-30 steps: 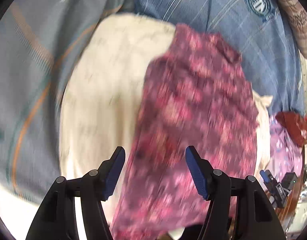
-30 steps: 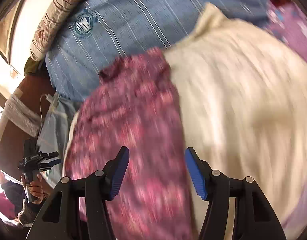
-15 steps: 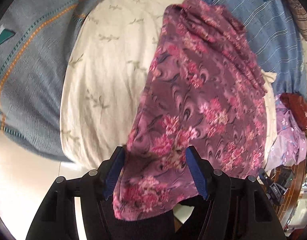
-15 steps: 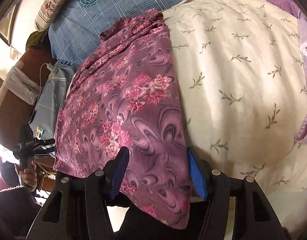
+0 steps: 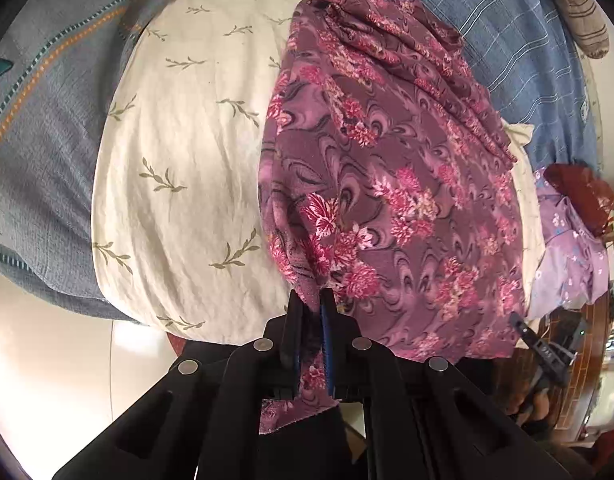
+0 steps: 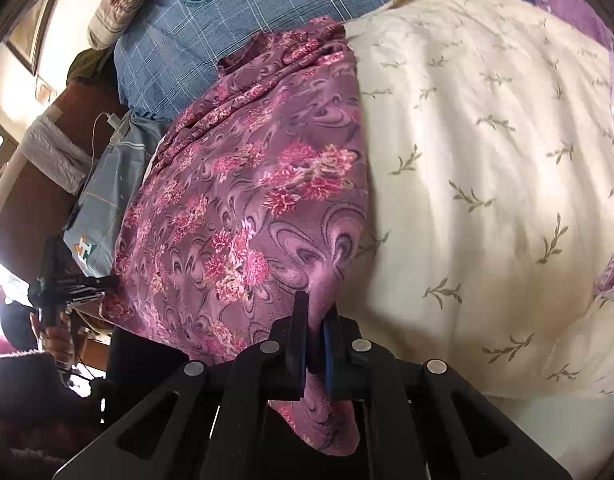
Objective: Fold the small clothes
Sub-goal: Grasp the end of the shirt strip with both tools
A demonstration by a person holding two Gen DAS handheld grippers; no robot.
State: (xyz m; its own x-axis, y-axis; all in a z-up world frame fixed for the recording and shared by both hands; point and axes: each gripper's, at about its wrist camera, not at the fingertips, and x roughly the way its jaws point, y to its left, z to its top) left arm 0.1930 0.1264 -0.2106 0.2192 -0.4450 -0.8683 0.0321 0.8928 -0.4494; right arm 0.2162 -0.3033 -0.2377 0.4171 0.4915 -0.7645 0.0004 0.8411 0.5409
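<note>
Lying lengthwise over the cream sheet (image 5: 179, 152), near hem hanging off the front edge: the floral cloth (image 5: 387, 184), so both near corners are within reach. Pinching the hem's left corner: left gripper (image 5: 310, 300), jaws just closed down, pads nearly meeting, fabric bunching between them. Pinching the right corner the same way: right gripper (image 6: 315, 312), jaws also just closed, cloth squeezed in the narrow gap. Gripping both corners at once, probably for keeping the hem straight while carrying it toward the far end by the blue plaid fabric (image 5: 519, 52). Far end lying crumpled; likely needing smoothing.
</note>
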